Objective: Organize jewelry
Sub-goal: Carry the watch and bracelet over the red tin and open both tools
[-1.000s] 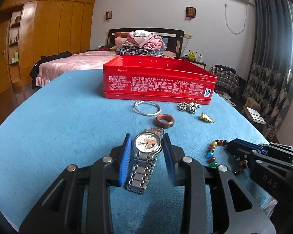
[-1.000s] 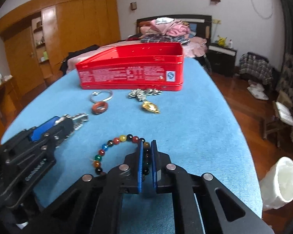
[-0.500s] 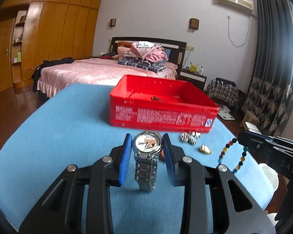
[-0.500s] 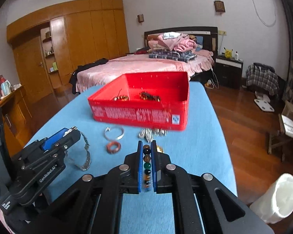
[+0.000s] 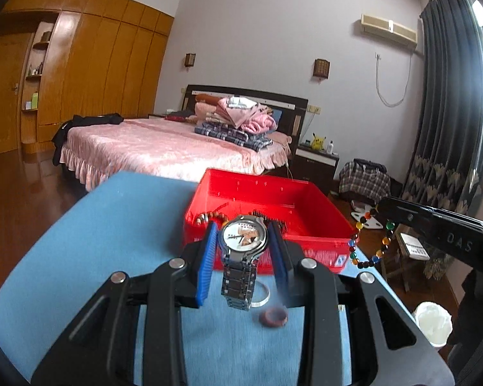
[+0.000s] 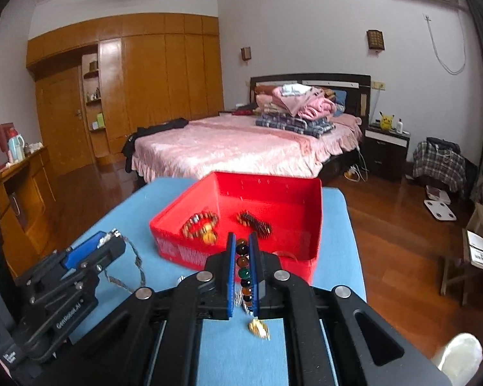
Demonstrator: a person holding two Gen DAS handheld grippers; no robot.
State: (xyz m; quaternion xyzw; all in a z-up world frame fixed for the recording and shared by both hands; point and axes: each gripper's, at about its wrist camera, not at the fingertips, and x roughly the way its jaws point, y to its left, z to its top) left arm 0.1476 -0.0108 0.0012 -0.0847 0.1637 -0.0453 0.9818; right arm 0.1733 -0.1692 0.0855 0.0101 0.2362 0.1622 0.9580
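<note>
My left gripper (image 5: 243,230) is shut on a silver wristwatch (image 5: 245,237), which hangs above the blue table (image 5: 112,241) with its metal strap dangling. In the right wrist view, my right gripper (image 6: 242,251) is shut on a bracelet of coloured beads (image 6: 242,262). The same bracelet (image 5: 368,241) hangs from the right gripper (image 5: 384,206) in the left wrist view. Just ahead of both stands an open red box (image 6: 318,218) holding a brown bead bracelet (image 6: 199,225) and a dark bracelet (image 6: 254,222). The left gripper (image 6: 109,241) and the watch strap (image 6: 133,263) show at the left.
A silver bangle (image 5: 263,299) and a brown ring (image 5: 273,317) lie on the table under the watch. A gold trinket (image 6: 258,328) lies below my right gripper. A pink bed (image 6: 241,148) stands behind the table, and a white bin (image 5: 433,321) on the floor at right.
Both grippers have risen off the table, the left with the watch and the right with the bead bracelet. The inside of the red box has come into view.
</note>
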